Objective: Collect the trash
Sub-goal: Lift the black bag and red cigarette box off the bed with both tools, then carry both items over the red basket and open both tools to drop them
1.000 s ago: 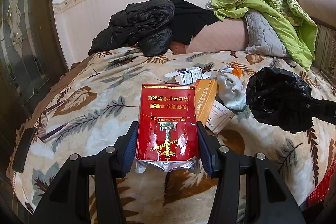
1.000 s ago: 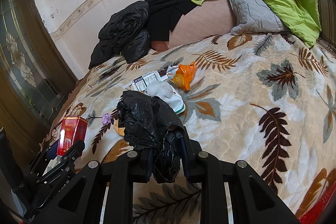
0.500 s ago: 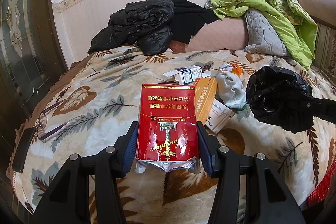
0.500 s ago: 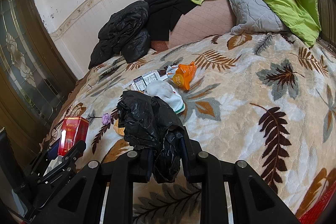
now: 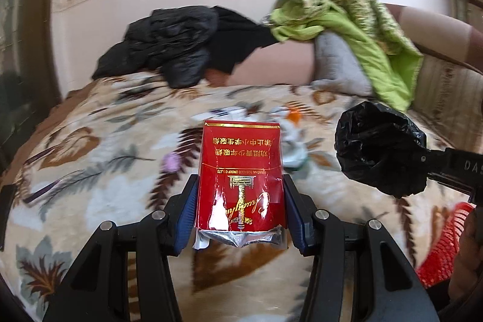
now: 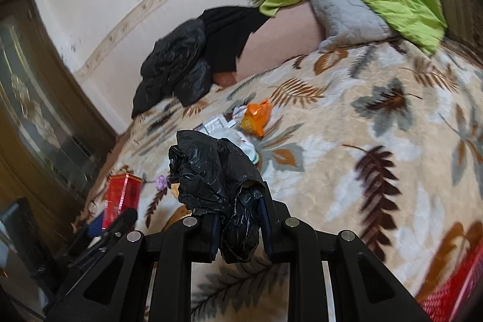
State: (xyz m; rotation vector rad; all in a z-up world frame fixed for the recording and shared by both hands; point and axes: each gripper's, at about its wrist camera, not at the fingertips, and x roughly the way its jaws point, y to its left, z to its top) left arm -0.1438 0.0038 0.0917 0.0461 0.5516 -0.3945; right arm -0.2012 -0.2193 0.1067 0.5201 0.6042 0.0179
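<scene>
Above the bed (image 5: pixel 99 122), left gripper (image 5: pixel 240 198) pinches red pack (image 5: pixel 241 171).

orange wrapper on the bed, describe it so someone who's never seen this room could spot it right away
Start at the bed with the leaf-print blanket and look toward the black jacket heaped at its far end. Just in front of that heap lies a small cluster of litter, and the orange wrapper lies at its right edge. It is the only bright orange, crinkled piece there; its neighbours are white or pale.
</scene>
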